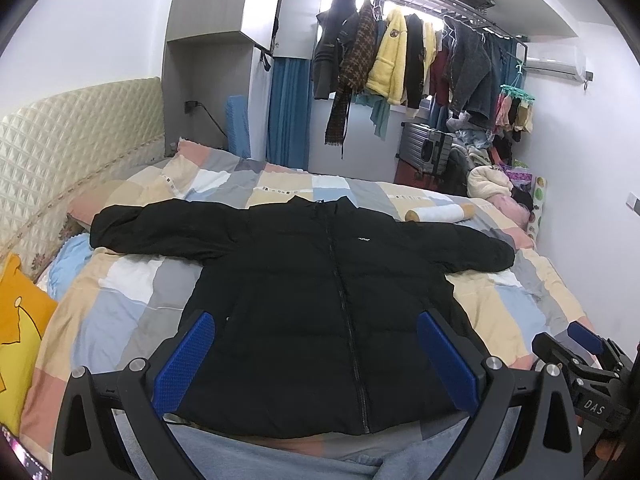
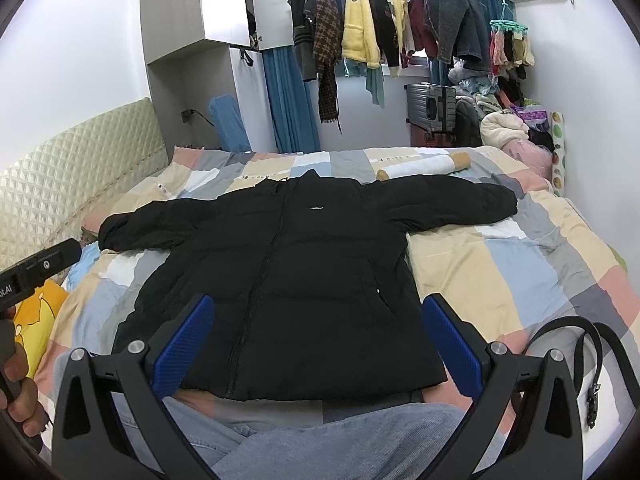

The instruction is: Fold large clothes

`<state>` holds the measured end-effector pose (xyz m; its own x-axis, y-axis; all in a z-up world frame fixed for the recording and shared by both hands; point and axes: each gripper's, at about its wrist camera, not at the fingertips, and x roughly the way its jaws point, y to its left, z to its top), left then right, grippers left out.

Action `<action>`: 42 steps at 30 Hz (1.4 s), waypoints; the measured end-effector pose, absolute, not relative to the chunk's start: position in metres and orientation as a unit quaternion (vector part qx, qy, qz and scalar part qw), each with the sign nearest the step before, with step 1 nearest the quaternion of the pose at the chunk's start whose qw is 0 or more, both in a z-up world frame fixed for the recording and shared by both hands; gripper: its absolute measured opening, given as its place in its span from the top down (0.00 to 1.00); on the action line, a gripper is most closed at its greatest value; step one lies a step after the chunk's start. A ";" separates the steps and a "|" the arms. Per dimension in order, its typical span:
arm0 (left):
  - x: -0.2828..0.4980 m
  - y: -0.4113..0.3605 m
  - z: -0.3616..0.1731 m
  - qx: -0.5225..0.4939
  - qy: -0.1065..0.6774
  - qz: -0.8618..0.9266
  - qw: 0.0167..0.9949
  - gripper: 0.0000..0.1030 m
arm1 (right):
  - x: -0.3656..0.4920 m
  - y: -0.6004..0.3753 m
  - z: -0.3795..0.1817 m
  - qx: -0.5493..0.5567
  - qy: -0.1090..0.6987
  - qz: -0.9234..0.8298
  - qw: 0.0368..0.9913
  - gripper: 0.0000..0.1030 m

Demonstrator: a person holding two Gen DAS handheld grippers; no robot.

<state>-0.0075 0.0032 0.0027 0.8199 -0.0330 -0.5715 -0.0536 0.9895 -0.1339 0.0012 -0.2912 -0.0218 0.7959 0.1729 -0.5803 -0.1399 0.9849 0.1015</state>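
Item: black jacket [image 1: 320,300], puffer type, zipped shut, front up, on the bed [image 1: 520,304]. Position: centre of the patchwork cover, hem at the near edge just ahead of my two tools, collar toward the far side by the window. Sleeves spread out sideways, one toward the headboard [image 1: 60,152], the other toward a white roll [image 1: 436,213] that lies just beyond it. I judge it was spread flat this way so every edge can be reached for a fold; no fold is made yet.

Orientation: long axis of the body runs hem to collar, away from me, with the zip as its line. Sleeve-to-sleeve span lies across that, and is the wider measure.

Left gripper [image 1: 316,364]: fingers wide apart, nothing held, poised over the hem, zip roughly between the pads.

Right gripper [image 2: 316,354]: likewise spread wide and empty, over the hem's right half.

Both are held above the cloth, not touching as far as I can tell; I take this as a ready stance before picking sleeve or side.

Loose: a black belt [image 2: 592,344] on the cover at my right, apart from the jacket.
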 end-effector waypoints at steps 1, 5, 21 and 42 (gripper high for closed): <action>-0.008 0.002 0.003 -0.072 0.300 0.006 0.951 0.01 | 0.002 -0.291 -0.021 0.026 0.309 0.081 0.947 0.00; -0.008 0.001 0.003 -0.072 0.302 0.004 0.951 0.01 | 0.004 -0.290 -0.022 0.027 0.312 0.080 0.946 0.00; 0.019 -0.014 0.021 -0.024 0.277 0.004 0.961 0.01 | 0.021 -0.291 -0.017 0.036 0.314 0.076 0.946 0.00; 0.121 -0.014 0.045 -0.036 0.232 -0.023 0.972 0.01 | 0.125 -0.324 0.010 0.033 0.237 0.016 0.971 0.00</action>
<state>0.1205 -0.0137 0.0449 0.8917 -0.0611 -0.4485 0.0280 0.9964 -0.0800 0.1251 -0.3236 0.0100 0.8870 0.0463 -0.4594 -0.0151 0.9973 0.0715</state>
